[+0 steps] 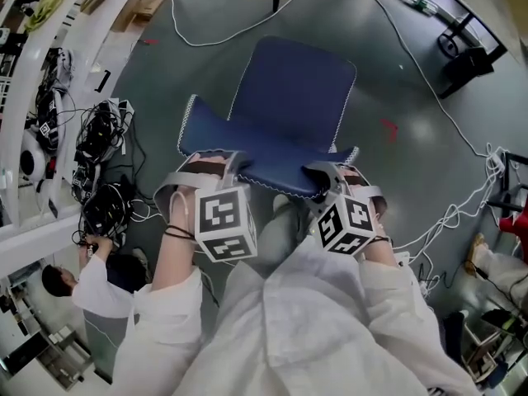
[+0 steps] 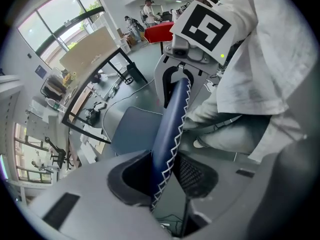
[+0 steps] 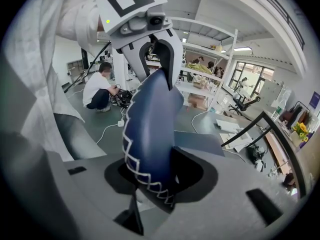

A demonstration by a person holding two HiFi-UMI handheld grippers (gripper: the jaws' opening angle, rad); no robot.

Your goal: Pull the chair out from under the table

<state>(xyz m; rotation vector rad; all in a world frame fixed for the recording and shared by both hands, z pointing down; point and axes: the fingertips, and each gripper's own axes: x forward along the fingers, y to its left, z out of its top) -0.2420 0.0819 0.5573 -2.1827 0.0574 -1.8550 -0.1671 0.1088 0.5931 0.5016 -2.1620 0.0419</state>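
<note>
**Head view.** Blue padded chair standing out on the open grey floor, seat turned away from the wearer. Chair back nearest the camera, top edge trimmed in white zigzag stitching. Left tongs clamped on the left end of that edge, right tongs clamped on the right end, a marker cube behind each. White sleeves and coat filling the lower part. White cable looping across the floor past the chair. Tangle of black cables at left, just beside a white rack. Crouching person at lower left. Black stand at upper right.

**Left gripper view.** Left tongs gripping the chair back, jaws pressed on either face of the padding. Padding seen edge-on, running up from the jaws to the right tongs at its far end. Seat to the left of the back. Black-framed counter beyond, well apart from the chair. Large windows at upper left. Red furniture far off, details too small to tell.

**Right gripper view.** Right tongs gripping the same stitched edge, the padding bulging between the jaws. Left tongs at the far end of the back. Crouching person on the floor by the cables. White shelving behind. Black-framed counter at right, apart from the chair. Dark office chair near the windows.
</note>
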